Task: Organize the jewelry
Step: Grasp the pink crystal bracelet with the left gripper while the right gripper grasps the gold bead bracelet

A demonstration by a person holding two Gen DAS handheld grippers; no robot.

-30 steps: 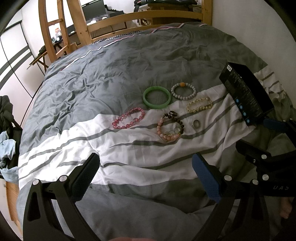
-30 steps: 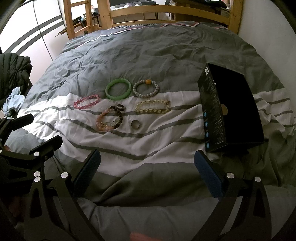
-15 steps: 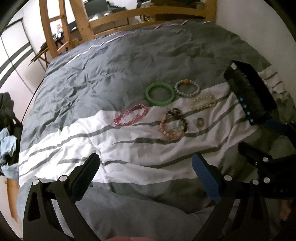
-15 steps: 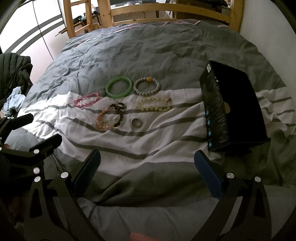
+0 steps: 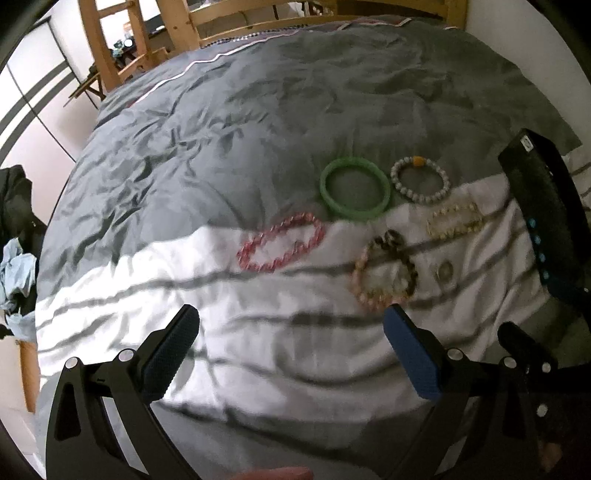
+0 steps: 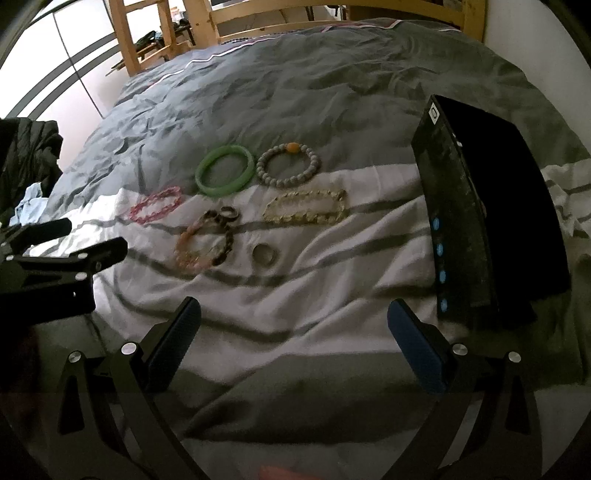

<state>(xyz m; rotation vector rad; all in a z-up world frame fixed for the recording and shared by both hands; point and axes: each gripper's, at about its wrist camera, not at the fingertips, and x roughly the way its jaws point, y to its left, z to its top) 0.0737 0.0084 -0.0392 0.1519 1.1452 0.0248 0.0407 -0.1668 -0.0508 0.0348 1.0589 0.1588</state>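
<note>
Jewelry lies on a grey and white striped duvet (image 5: 258,350). A green bangle (image 5: 355,188) (image 6: 225,169), a grey bead bracelet with an orange bead (image 5: 420,179) (image 6: 289,164), a pink bead bracelet (image 5: 281,242) (image 6: 156,204), a yellow bead bracelet (image 5: 456,220) (image 6: 306,207), a pink and brown bracelet (image 5: 384,275) (image 6: 205,242) and a ring (image 5: 445,272) (image 6: 263,254) lie apart. A black box (image 5: 546,218) (image 6: 491,225) stands open at the right. My left gripper (image 5: 291,354) and right gripper (image 6: 295,343) are open, empty, short of the jewelry.
A wooden bed frame (image 5: 177,33) (image 6: 207,29) stands at the far end. Dark clothes (image 5: 14,206) (image 6: 26,155) and a light blue cloth (image 5: 16,266) lie off the bed's left side. A white wall (image 6: 524,44) runs on the right.
Both grippers have moved forward toward the jewelry, which now looks larger. The left view has shifted left, so the box sits nearer its right edge. Both stay open.
</note>
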